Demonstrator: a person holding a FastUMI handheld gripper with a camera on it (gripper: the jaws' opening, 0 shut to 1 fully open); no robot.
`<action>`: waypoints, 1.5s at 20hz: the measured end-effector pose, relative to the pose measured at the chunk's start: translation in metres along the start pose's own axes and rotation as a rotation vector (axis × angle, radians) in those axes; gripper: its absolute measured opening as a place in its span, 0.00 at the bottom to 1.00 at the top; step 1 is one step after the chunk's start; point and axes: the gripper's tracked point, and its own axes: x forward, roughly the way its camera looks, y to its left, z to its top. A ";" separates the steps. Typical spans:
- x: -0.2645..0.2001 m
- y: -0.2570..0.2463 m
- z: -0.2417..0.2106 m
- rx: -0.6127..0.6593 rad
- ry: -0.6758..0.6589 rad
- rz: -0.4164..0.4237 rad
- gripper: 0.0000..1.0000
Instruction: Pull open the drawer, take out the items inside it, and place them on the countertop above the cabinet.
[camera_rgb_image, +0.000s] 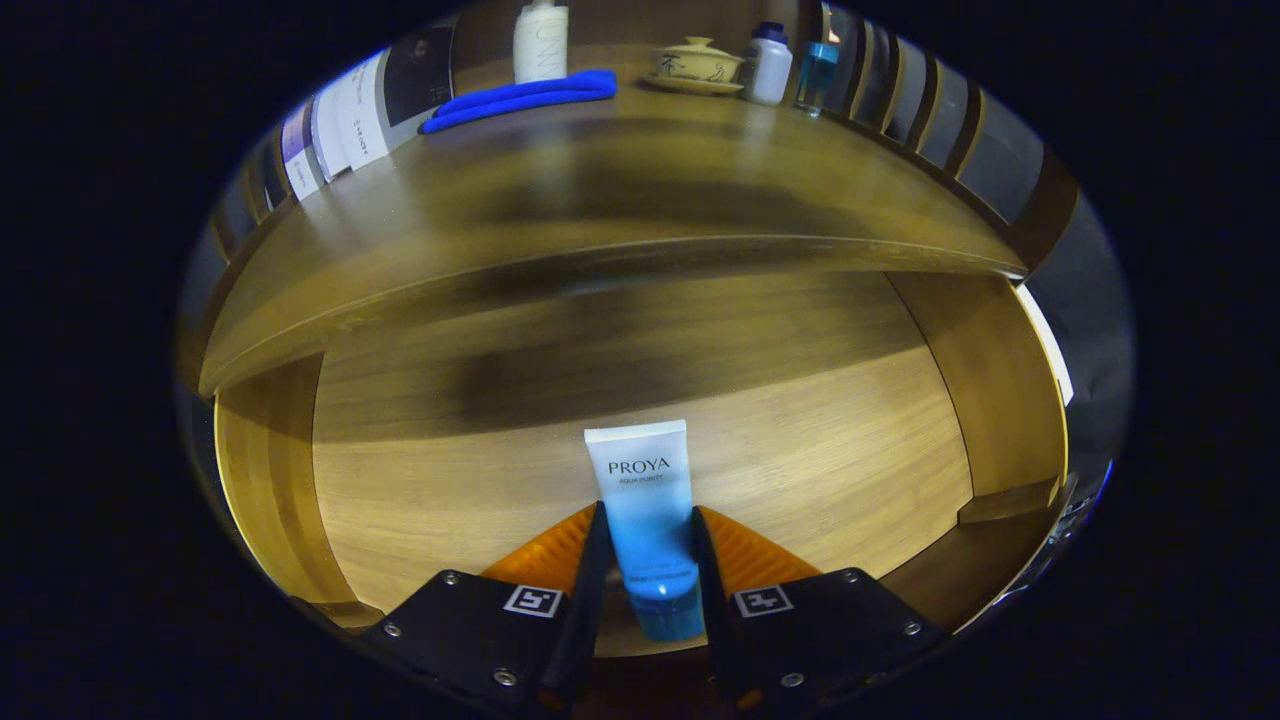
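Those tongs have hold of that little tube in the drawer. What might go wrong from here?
The tongs pinch the tube near its cap end, so its long flat end may swing or slip out during lifting. The countertop edge overhangs the open drawer; lifting straight up could knock the tube against it.

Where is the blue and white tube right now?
In the gripper view, the tube is gripped between the gripper fingers, both pressing its sides, over the open drawer floor, below the countertop.
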 end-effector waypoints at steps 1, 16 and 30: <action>-0.002 -0.001 -0.001 0.012 -0.009 0.000 0.48; -0.094 0.013 0.024 -0.146 -0.346 -0.027 0.47; -0.123 0.029 0.158 -0.171 -0.619 -0.008 0.47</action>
